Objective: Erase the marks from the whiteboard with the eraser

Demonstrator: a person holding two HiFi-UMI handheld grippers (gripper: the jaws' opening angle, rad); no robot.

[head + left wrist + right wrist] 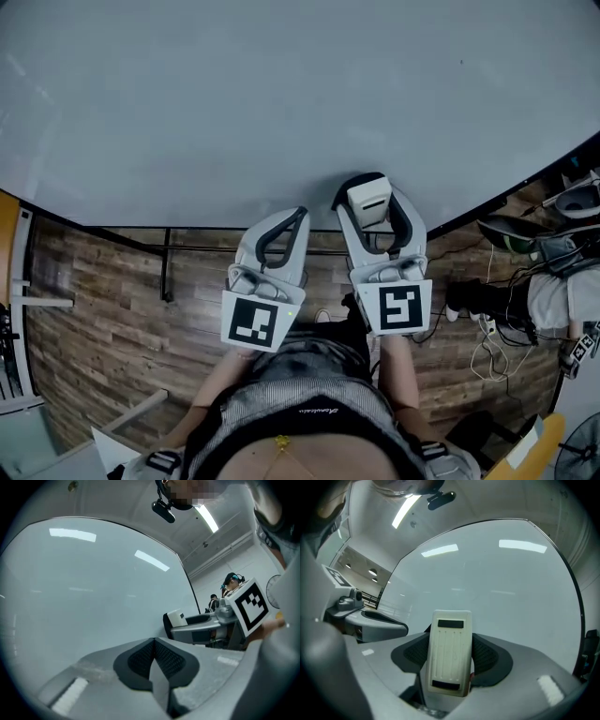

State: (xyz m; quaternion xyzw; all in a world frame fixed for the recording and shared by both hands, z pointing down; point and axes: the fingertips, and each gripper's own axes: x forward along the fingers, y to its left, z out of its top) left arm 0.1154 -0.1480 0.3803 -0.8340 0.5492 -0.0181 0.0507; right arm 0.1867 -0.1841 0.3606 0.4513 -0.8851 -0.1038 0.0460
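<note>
The whiteboard (281,103) fills the upper head view and shows no marks that I can see; it also spans the left gripper view (84,588) and the right gripper view (497,578). My right gripper (372,192) is shut on a cream eraser (368,202), held near the board's lower edge. In the right gripper view the eraser (449,651) stands upright between the dark pads. My left gripper (292,220) is shut with nothing in it, just left of the right one; its pads (140,660) meet.
Below the board lies a wood-plank floor (103,309) with a black stand frame (167,262). Cables and gear (525,281) clutter the floor at right. People stand far off at the room's back (230,584).
</note>
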